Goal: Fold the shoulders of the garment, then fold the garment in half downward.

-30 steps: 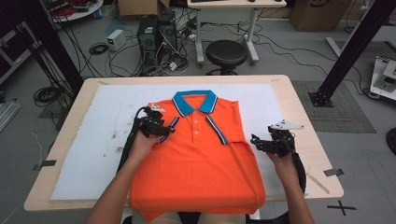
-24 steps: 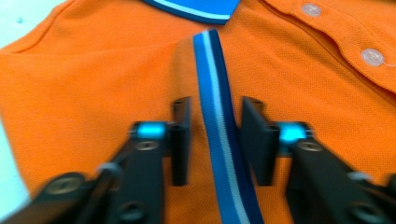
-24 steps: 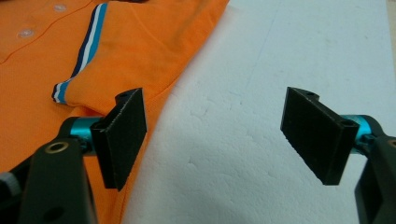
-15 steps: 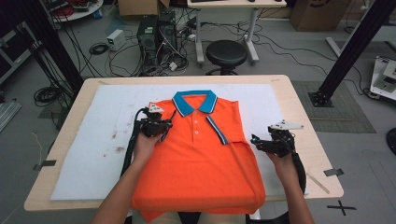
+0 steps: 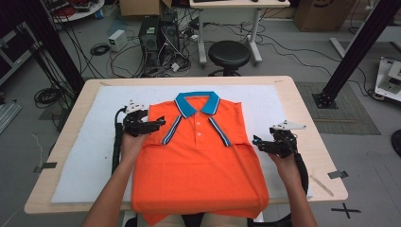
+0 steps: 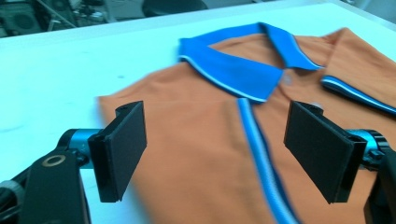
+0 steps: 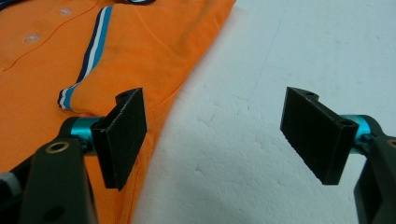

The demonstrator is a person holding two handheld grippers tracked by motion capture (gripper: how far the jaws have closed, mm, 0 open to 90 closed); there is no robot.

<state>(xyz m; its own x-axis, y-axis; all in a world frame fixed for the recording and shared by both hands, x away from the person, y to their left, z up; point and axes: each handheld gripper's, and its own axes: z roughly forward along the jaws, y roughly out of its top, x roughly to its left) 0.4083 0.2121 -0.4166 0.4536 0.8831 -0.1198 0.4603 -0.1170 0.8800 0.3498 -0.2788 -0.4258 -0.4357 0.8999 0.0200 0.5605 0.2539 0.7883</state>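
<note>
An orange polo shirt [image 5: 198, 165] with a blue collar [image 5: 197, 103] lies flat, face up, on the white foam sheet [image 5: 94, 161]. Both sleeves are folded in over the chest, their striped cuffs [image 5: 169, 131] showing. My left gripper [image 5: 160, 124] hovers at the shirt's left shoulder. Its jaws have just been opening and now stand wide, with the fabric [image 6: 205, 140] lying below them, unpinched. My right gripper [image 5: 256, 142] rests at the shirt's right edge [image 7: 177, 93], open, with bare foam [image 7: 243, 154] between its pads.
The foam sheet covers most of a wooden table [image 5: 317, 156]. A round black stool [image 5: 229, 54], a computer tower [image 5: 158, 35] and loose cables stand on the floor beyond the far edge. A black frame post [image 5: 354, 52] rises at the right.
My left gripper has drawn back leftwards off the shirt's chest to its shoulder edge and its jaws stand wider. The right gripper has stayed put.
</note>
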